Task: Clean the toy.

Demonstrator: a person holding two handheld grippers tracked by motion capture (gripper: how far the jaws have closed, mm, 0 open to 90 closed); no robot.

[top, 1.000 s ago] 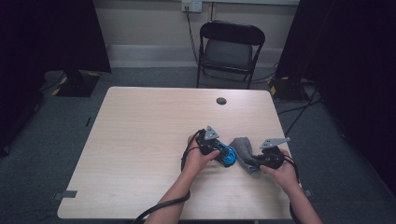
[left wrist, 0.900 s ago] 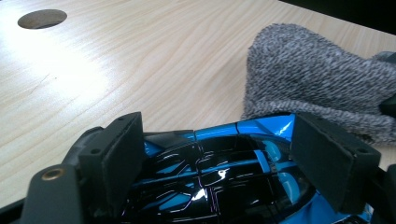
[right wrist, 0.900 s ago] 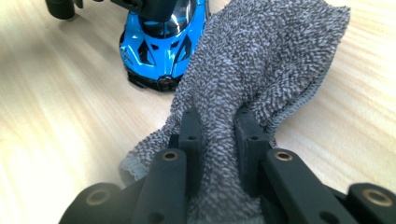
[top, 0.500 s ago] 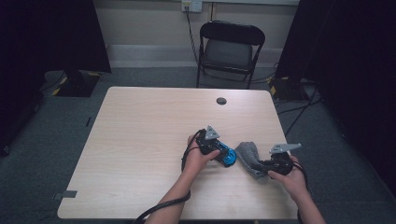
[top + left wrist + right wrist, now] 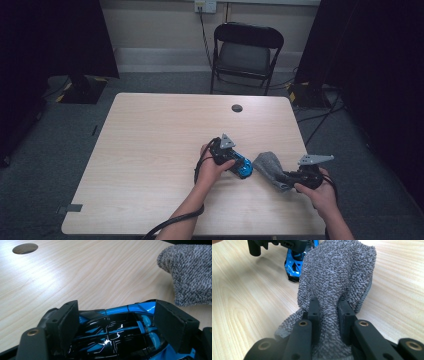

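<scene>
A blue toy car (image 5: 243, 166) is being pinched across its body by the left gripper (image 5: 231, 159), near the middle of the table's (image 5: 150, 150) right half; in the left gripper view the car's (image 5: 117, 330) glossy black-and-blue roof is being bracketed by the two black pads, one pressed to each side. A grey cloth (image 5: 270, 170) is being held just to the right of the car by the right gripper (image 5: 290, 177), whose jaws are being pressed nearly together on a fold of it. In the right gripper view the cloth (image 5: 337, 277) is being bunched between the pads and is being draped forward onto the wood, with the car (image 5: 295, 263) just beyond its far edge. No writing can be made out on the car or cloth.
</scene>
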